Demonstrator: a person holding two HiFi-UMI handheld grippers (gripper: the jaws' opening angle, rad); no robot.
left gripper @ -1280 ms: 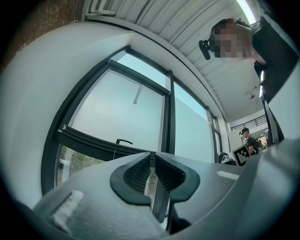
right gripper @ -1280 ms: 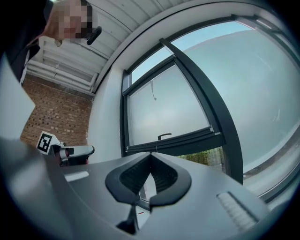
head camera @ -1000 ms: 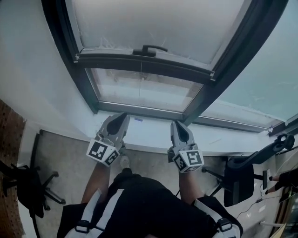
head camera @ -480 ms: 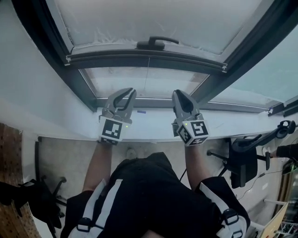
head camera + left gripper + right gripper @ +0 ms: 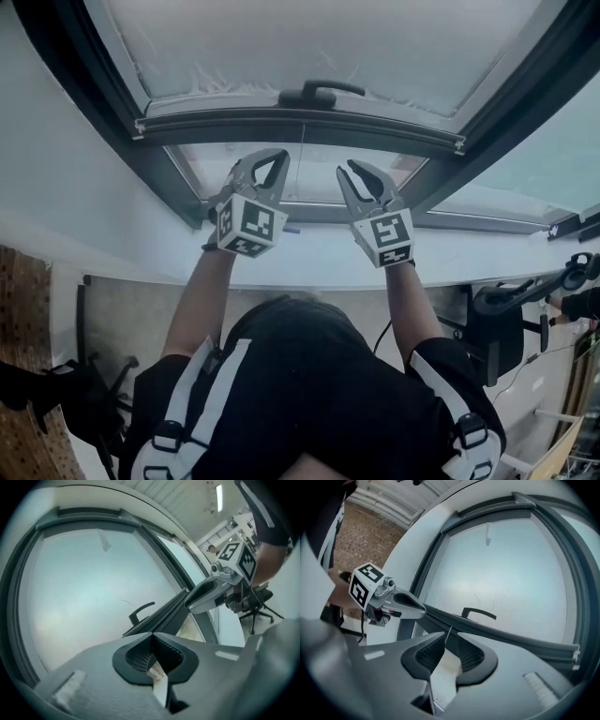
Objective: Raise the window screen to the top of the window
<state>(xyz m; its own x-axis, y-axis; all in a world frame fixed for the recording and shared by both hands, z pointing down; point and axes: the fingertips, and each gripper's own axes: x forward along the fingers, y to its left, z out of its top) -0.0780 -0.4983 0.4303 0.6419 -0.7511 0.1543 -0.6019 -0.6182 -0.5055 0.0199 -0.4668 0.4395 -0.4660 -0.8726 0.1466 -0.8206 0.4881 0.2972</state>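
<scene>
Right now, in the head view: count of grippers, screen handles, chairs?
Grippers: 2, left gripper and right gripper
Handle: 1
Chairs: 2, left chair and right chair
Total: 5

Head cam: above the person, steeply down, mid-range over left hand-held gripper (image 5: 279, 156), right hand-held gripper (image 5: 347, 169) and the dark-framed window (image 5: 103, 94). Each gripper cam: close behind its own jaws, facing the window, with the other gripper at the frame edge. All three views share the black lever handle (image 5: 314, 92).
</scene>
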